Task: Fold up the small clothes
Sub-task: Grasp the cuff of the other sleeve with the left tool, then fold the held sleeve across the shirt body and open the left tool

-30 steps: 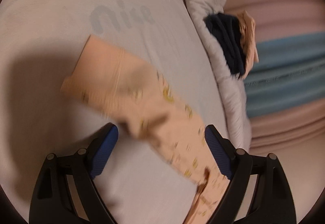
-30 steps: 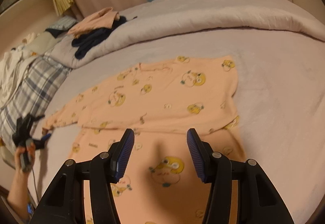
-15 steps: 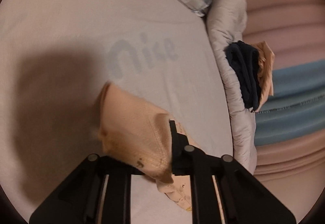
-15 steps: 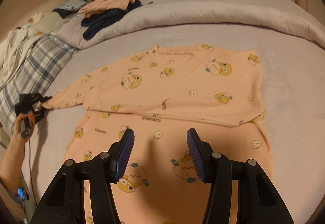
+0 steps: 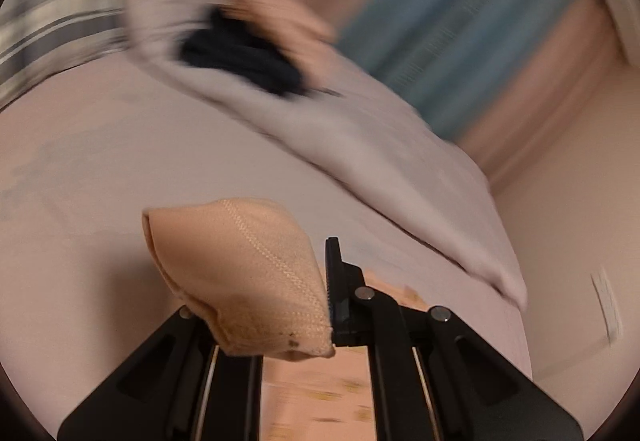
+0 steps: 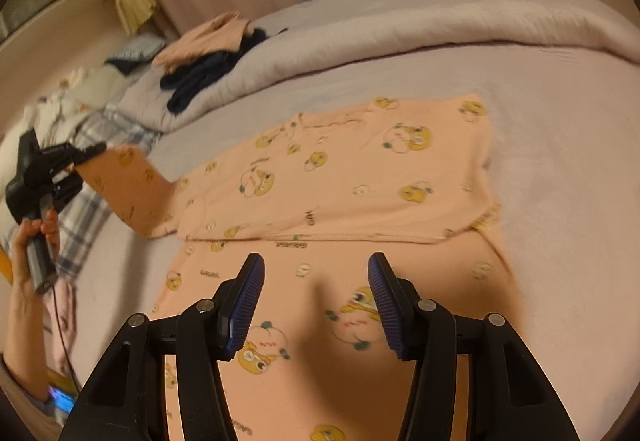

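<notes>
Pinching one sleeve cuff (image 5: 240, 273) of the peach shirt, the left gripper (image 5: 330, 305) has its jaws pressed together on the fabric, lifted above bare bedsheet (image 5: 120, 161) (background blurred). Right wrist view: right gripper (image 6: 316, 305) spread, empty, over one shirt (image 6: 360, 177) lying flat mid-bed; open sheet to its right, one clothes pile (image 6: 208, 57) on the duvet (image 6: 440, 21).

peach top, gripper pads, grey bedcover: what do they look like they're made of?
Peach top: soft matte knit, probably cotton jersey; it drapes limply, and the sleeve cuff shows ribbing and stitch rows.
Pads on the right gripper: blue ridged rubber or soft plastic on black hard-plastic fingers.
Bedcover: matte woven or knit fabric, faint creases; fibre unclear.
</notes>
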